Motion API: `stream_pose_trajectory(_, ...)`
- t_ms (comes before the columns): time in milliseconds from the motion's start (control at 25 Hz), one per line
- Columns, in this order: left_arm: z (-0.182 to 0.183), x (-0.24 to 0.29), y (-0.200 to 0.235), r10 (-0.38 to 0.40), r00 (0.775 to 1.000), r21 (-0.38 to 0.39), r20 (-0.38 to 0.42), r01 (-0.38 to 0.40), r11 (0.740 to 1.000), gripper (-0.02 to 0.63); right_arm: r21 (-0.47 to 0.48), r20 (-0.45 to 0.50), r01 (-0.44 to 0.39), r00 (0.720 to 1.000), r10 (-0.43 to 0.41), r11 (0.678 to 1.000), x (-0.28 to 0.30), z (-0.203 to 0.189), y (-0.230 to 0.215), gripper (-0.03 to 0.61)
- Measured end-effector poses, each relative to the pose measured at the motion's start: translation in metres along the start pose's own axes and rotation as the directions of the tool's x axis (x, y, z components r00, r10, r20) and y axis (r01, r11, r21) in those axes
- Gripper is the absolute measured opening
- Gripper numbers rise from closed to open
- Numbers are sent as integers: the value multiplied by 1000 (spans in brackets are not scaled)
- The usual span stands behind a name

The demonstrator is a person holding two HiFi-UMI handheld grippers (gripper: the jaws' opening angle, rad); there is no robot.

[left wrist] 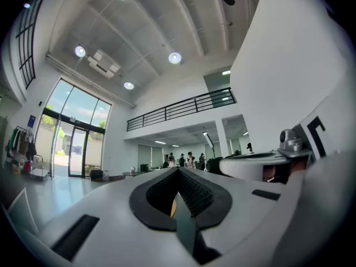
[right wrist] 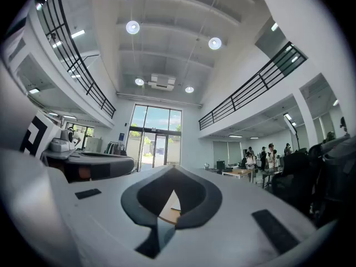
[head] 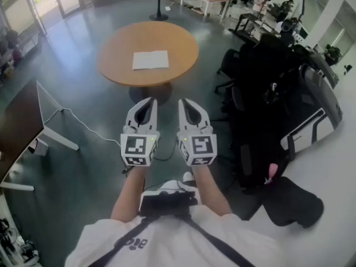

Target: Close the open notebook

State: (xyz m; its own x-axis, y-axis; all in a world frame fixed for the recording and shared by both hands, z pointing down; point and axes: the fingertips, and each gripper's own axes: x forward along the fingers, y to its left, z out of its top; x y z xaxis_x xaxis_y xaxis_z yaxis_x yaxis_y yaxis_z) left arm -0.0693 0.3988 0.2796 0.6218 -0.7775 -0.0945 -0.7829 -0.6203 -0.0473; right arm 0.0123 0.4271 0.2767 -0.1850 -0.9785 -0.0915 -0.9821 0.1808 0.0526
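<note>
- Person's white shirt [head: 167, 239], with a black chest-mounted device [head: 167, 202]: nearest the camera, well short of the round wooden table [head: 117, 60].
- Left gripper [head: 150, 100]: held level, pointing toward the table. Jaws closed tip to tip, nothing between them.
- Right gripper [head: 182, 101]: just beside the left one, also level. Jaws likewise closed and empty.
- Notebook [head: 150, 60]: lies open, white pages up, near the table's middle, well apart from both grippers.
- Black office chair [head: 229, 65]: right of the table.
</note>
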Motion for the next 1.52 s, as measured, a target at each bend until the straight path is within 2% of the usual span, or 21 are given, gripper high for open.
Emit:
stream_pose_trajectory(160,-16,-8,9,15,999,-34,-43,-17,999,9,-16,-25,7,1000,-8,1000,-4,-2,10,21)
stream_pose_trajectory(360,-37,-13,23,36,997,-78,-65,-41,996,9,146,-10,90,996,-90,985,2,2,-2,21)
stream_pose_trajectory(480,-48,-4,41,69,995,-93,-75,-76,993,9,173,-15,80,997,-79,982,33,-3,-3,21)
stream_pose_trajectory(640,-44,29,67,108,993,-70,-56,-112,991,9,140,27,36,999,-41,990,77,-7,1,21)
stream_pose_trajectory(840,-15,92,77,82,997,2,1,-82,997,9,58,124,-19,992,11,998,135,17,-15,21)
stream_pose_trajectory(1000,-4,142,82,75,997,21,32,-76,997,9,35,186,-31,982,24,999,168,27,-41,21)
stream_pose_trajectory(1240,-16,199,91,70,998,33,-1,-70,997,9,75,146,-30,989,19,997,207,5,-85,21)
stream_pose_trajectory(1520,-43,234,113,83,994,29,-73,-81,996,9,143,8,30,999,-31,989,237,-39,-113,21)
